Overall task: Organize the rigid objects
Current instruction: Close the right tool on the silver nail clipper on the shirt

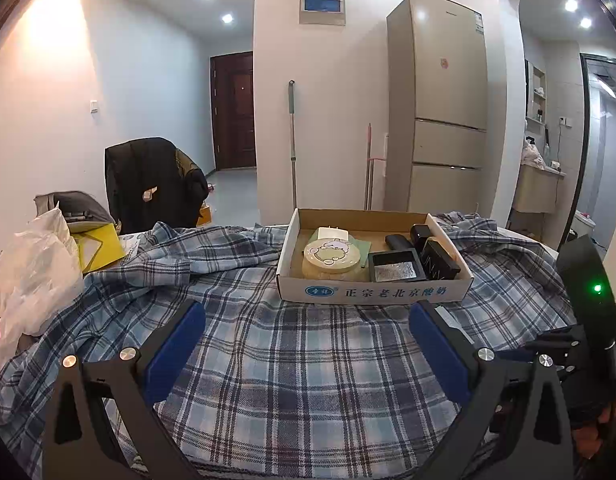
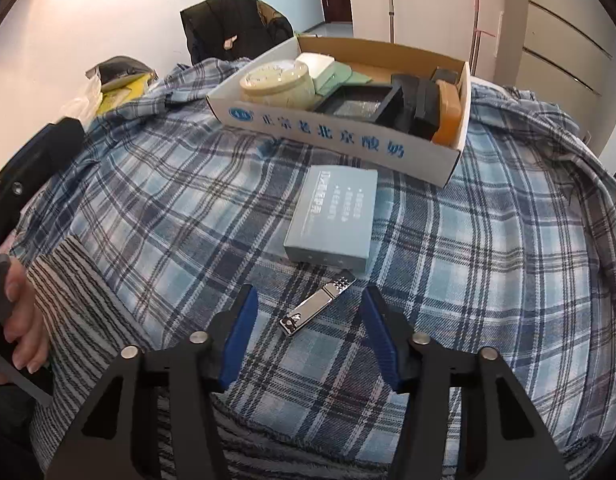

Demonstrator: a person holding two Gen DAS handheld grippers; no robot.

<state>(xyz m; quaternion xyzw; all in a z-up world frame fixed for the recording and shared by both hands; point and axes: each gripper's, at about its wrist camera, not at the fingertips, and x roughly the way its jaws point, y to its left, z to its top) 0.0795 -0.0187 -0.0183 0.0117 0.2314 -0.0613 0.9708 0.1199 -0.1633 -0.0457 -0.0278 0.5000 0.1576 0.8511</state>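
A shallow cardboard box (image 1: 373, 292) (image 2: 339, 136) stands on the plaid cloth and holds a round cream tin (image 1: 331, 258) (image 2: 276, 80), a white charger (image 1: 333, 234), and several black cases (image 1: 395, 266). In the right wrist view a silver nail clipper (image 2: 317, 310) lies on the cloth between the open fingers of my right gripper (image 2: 308, 300), just beyond the tips. A grey-blue flat box (image 2: 333, 216) lies behind the clipper, in front of the cardboard box. My left gripper (image 1: 308, 312) is open and empty, short of the cardboard box.
A plaid cloth (image 1: 268, 360) covers the surface. A white plastic bag (image 1: 32, 280) and yellow items (image 1: 98, 244) lie at the left. A chair with a dark jacket (image 1: 152, 184) stands behind. A fridge (image 1: 443, 100) and mop (image 1: 292, 140) stand at the far wall.
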